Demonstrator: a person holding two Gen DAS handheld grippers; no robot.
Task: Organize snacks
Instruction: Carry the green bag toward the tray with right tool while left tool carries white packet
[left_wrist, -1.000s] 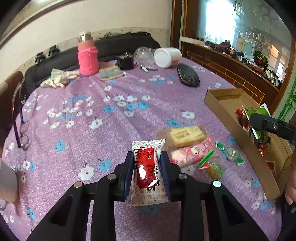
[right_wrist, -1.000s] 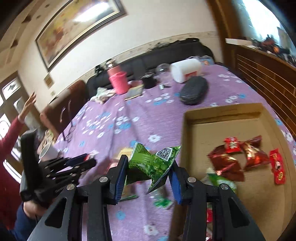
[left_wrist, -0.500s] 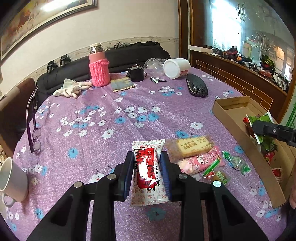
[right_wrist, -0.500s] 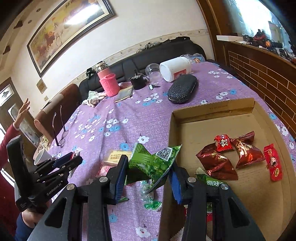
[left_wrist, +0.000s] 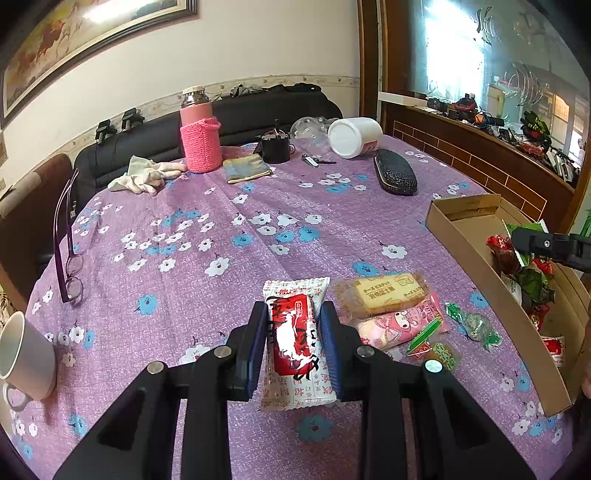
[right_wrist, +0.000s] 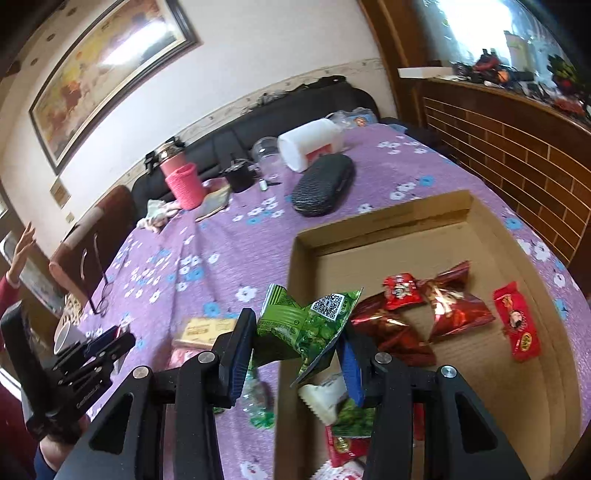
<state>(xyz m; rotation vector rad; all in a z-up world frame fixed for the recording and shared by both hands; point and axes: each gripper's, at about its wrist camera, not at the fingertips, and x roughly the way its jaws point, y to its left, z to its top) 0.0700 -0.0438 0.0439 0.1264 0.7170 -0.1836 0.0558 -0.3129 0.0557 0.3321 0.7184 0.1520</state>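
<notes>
My left gripper (left_wrist: 293, 343) is shut on a red-and-white snack packet (left_wrist: 295, 339), held above the purple flowered tablecloth. My right gripper (right_wrist: 295, 343) is shut on a green snack bag (right_wrist: 306, 325), held over the left wall of the cardboard box (right_wrist: 436, 218). The box holds several red packets (right_wrist: 458, 306) and some green and white ones. On the cloth beside the box lie a yellow biscuit packet (left_wrist: 384, 291), a pink packet (left_wrist: 399, 325) and small green candies (left_wrist: 476, 325). The right gripper also shows in the left wrist view (left_wrist: 546, 245) over the box (left_wrist: 461, 240).
At the table's far side stand a pink flask (left_wrist: 199, 140), a white jar on its side (left_wrist: 354, 136), a black glasses case (left_wrist: 395, 177), a black pot (left_wrist: 275, 147), a cloth and a booklet. Glasses (left_wrist: 66, 251) and a white mug (left_wrist: 22, 358) sit at the left.
Both grippers have risen and tilted a little. The right gripper has moved right with the green bag, from over the cloth to over the box's left wall. The left keeps its packet.
</notes>
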